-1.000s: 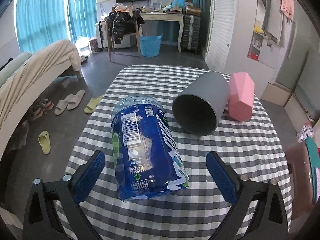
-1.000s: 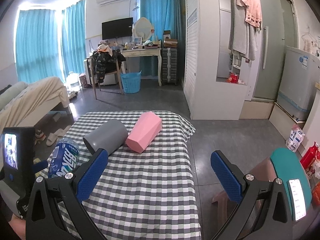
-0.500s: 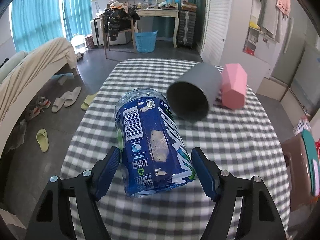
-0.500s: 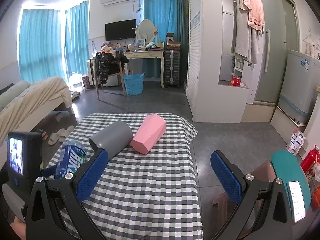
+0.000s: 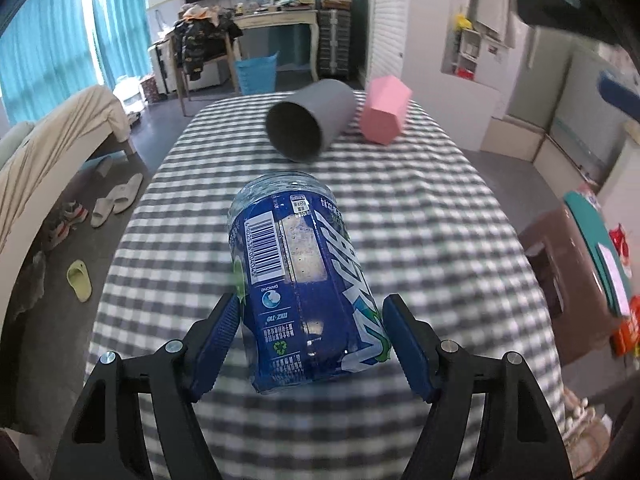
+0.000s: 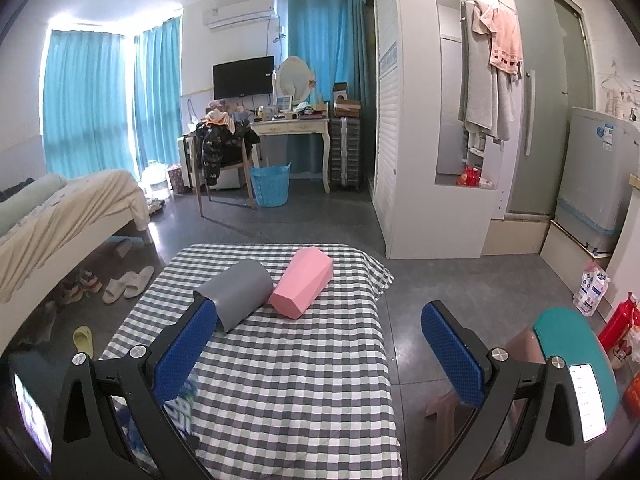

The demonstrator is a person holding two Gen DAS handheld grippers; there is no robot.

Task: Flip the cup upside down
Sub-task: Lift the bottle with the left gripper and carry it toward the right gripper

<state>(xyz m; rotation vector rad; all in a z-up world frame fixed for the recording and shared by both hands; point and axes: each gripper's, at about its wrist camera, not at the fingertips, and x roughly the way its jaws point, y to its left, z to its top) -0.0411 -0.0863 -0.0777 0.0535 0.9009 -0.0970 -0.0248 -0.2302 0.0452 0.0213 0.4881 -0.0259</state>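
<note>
A clear plastic cup with a blue label (image 5: 304,288) lies on its side with its far end tilted up, over the checked tablecloth (image 5: 440,220). My left gripper (image 5: 312,320) is shut on it, one blue pad on each side. In the right wrist view only a blurred bit of this cup (image 6: 184,400) shows behind the left finger. A grey cup (image 5: 308,126) and a pink faceted cup (image 5: 384,110) lie on their sides at the table's far end. My right gripper (image 6: 318,312) hangs open above the table's right part, short of the grey cup (image 6: 240,294) and pink cup (image 6: 302,282).
The table's right edge (image 6: 388,360) drops to the floor beside a brown stool with a teal pad (image 6: 560,344). A bed (image 5: 48,148) and slippers (image 5: 116,200) lie to the left. A chair (image 6: 224,160) and a blue basket (image 6: 270,186) stand beyond the table.
My left gripper's jaws have come together from wide open onto the blue-label cup and moved in around it. The right gripper stays open and now looks higher into the room.
</note>
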